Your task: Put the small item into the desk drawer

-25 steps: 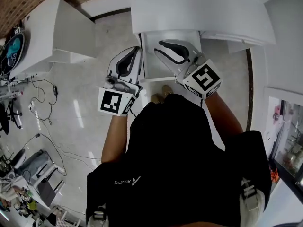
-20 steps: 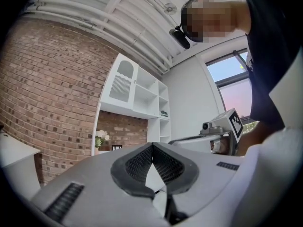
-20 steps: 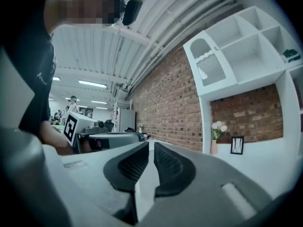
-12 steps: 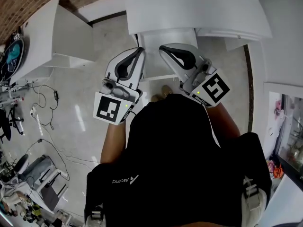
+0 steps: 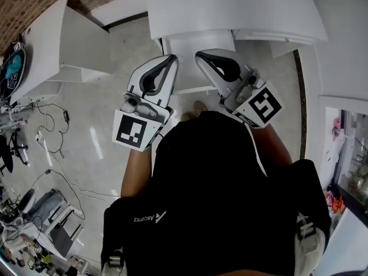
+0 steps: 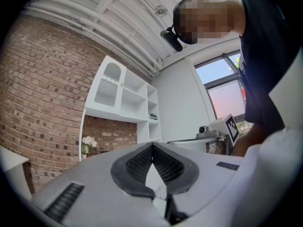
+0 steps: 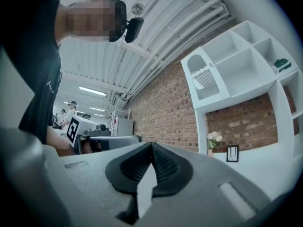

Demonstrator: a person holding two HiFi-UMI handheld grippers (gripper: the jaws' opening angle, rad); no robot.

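Note:
In the head view the white desk drawer (image 5: 187, 68) stands pulled out under the desk top (image 5: 230, 7). No small item shows in it or in any view. My left gripper (image 5: 172, 59) is over the drawer's left edge and my right gripper (image 5: 199, 55) over its right part, both tilted upward. In the left gripper view the left gripper (image 6: 152, 146) has its ribbed pads pressed together with nothing between them. The right gripper (image 7: 151, 144) is likewise shut and empty in the right gripper view.
A white shelf unit (image 5: 69, 39) stands at the left on the pale floor, with cables (image 5: 52, 125) and clutter further left. A person's dark-shirted torso (image 5: 213, 194) fills the lower middle. The gripper views look up at a brick wall, white wall shelves (image 7: 246, 65) and the ceiling.
The right gripper's jaws, apart a second ago over the drawer, have closed. Both grippers have shifted slightly up the picture.

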